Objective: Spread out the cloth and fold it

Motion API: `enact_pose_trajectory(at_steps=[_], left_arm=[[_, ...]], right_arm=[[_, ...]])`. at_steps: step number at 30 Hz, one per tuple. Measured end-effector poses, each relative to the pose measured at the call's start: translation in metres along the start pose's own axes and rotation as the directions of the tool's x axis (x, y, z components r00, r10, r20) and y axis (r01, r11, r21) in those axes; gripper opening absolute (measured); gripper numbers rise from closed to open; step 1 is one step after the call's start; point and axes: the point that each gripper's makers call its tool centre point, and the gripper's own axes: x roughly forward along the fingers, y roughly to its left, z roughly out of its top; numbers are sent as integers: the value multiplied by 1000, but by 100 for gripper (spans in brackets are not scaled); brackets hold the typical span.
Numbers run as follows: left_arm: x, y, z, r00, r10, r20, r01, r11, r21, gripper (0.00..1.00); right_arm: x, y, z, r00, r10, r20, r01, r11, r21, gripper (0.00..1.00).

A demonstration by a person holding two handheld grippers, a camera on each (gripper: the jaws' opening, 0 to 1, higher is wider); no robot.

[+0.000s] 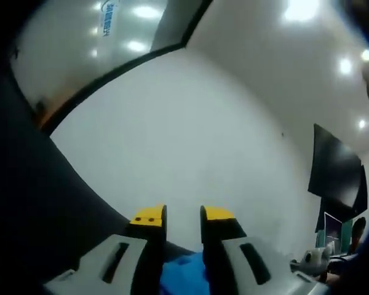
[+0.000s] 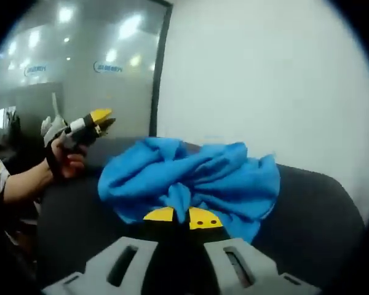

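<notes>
One cloth, two tongs.
A single blue cloth (image 2: 194, 181) on one dark table (image 2: 313, 215); right tongs (image 2: 181, 216), left tongs (image 2: 101, 123), one person's hand (image 2: 64, 158).

Right gripper (image 2: 181, 216): yellow-tipped jaws pinched together at 6 o'clock. Left gripper (image 1: 183, 215): jaws parted by a narrow gap at 6 o'clock; in the right gripper view it sits at 9 o'clock, held in a hand (image 2: 64, 161), tips pointing toward 3 o'clock.

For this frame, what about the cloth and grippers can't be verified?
- Left gripper view: blue cloth mostly hidden behind the left gripper; grip unclear.
- Right gripper view: cloth's underside and true shape lost in bunched folds.
- Right gripper view: left gripper small; jaw opening unreadable.
</notes>
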Motion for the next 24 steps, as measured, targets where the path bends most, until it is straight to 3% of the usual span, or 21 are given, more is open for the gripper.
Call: enact_pose_trajectory(at_steps=[4, 7, 9, 13, 16, 17, 18, 22, 24], left_arm=[[0, 0, 0, 1000, 0, 1, 0, 1000, 0, 25], [0, 0, -1, 1000, 0, -3, 0, 1000, 0, 25], [0, -1, -1, 1000, -1, 1, 1, 1000, 4, 25], [0, 0, -1, 1000, -1, -6, 1, 1000, 0, 25], [0, 0, 0, 1000, -1, 2, 1, 1000, 1, 25], [0, 0, 0, 1000, 0, 3, 0, 1000, 0, 25], [0, 0, 0, 1000, 1, 3, -1, 1000, -1, 25], [0, -1, -1, 1000, -1, -4, 1, 1000, 3, 25], [1, -2, -1, 1000, -1, -9, 1, 1000, 8, 25]], right_arm=[[-10, 0, 42, 995, 0, 96, 9, 996, -89, 3], [-17, -12, 80, 984, -31, 173, 56, 989, -140, 3], [-25, -24, 119, 967, -52, 250, 89, 986, -142, 3], [-39, -36, 175, 945, -73, 320, 132, 977, -167, 3], [-53, -39, 219, 912, -80, 403, 164, 970, -178, 2], [-56, -41, 229, 904, -84, 419, 172, 969, -176, 2], [-59, -40, 252, 897, -74, 435, 176, 964, -197, 2], [-60, -45, 313, 876, -76, 476, 233, 931, -281, 2], [-62, -51, 346, 866, -80, 494, 240, 933, -270, 2]])
